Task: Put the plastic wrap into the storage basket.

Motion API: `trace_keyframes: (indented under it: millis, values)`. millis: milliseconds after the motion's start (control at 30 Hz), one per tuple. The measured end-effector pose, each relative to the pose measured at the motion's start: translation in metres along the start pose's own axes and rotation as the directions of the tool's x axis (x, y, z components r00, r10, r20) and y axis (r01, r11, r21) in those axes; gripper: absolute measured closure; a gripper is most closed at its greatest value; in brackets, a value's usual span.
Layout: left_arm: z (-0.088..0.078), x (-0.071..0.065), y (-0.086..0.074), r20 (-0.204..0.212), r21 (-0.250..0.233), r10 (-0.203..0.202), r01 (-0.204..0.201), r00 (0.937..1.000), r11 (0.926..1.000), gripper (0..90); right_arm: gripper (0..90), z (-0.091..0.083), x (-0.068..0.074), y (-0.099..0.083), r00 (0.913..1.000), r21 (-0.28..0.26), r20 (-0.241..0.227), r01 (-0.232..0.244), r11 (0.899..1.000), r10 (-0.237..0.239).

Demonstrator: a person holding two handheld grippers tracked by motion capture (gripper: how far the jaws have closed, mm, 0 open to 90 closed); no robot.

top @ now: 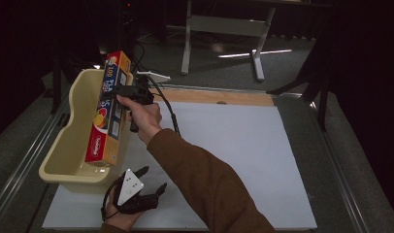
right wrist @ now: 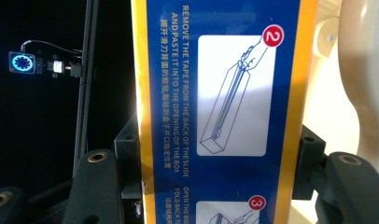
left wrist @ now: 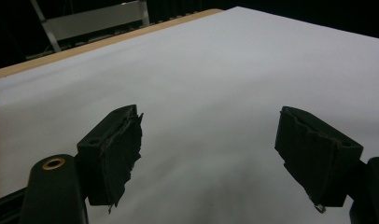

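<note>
As the high view shows it, the right gripper [top: 129, 91] is clamped across a long cardboard box [top: 107, 114], red, yellow and blue, which looks like a box of plastic wrap. The box stands tilted, its lower end at the near end of the cream plastic tub [top: 66, 141] and its upper end rising above the far rim. The right hand [top: 142, 116] holds the gripper just beside the tub, over the white sheet [top: 243, 160] that covers the table. The left gripper [top: 137, 191] rests low at the near edge of the sheet, holding nothing.

From the left gripper view, the two black jaws stand wide apart, and between them is bare white sheet. Their pads [left wrist: 120, 154] look torn at the edges.

From the right gripper view, the box fills the gap between the jaws, which press on its two long narrow sides. The blue face with printed instructions [right wrist: 234, 93] is turned to the camera, and the tub wall [right wrist: 365, 84] is at the right.

I judge the box to be light and quite stiff along its length, but hollow, so a hard squeeze may dent it. Its printed surface seems smooth and may slip. A grip near the middle, across the narrow width, should keep it balanced.
</note>
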State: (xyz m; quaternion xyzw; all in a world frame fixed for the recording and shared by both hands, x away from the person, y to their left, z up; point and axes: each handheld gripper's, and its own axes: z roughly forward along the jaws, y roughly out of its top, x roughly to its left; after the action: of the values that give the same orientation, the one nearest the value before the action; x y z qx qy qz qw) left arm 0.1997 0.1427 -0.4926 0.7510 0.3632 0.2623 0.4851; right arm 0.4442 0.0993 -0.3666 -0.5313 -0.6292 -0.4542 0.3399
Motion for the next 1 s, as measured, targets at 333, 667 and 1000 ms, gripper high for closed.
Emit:
trace_keyframes:
  millis: [333,667,1000]
  values:
    - [-0.004,0.002,-0.002,-0.01,-0.004,-0.008,0.008,0.9999,1.0,22.3,38.9,0.007,0.002,-0.004,0.9999,-0.024,0.002,-0.015,1.0,0.015]
    - [-0.007,0.005,-0.003,-0.006,-0.016,-0.021,0.021,0.9998,0.9997,22.3,38.7,0.022,-0.005,-0.013,0.9991,-0.039,0.024,-0.035,0.999,0.036]
    - [-0.008,0.003,-0.003,-0.009,-0.014,-0.019,0.019,0.9998,0.9997,22.7,38.6,0.03,-0.014,-0.018,0.9968,-0.033,0.051,-0.059,0.998,0.061]
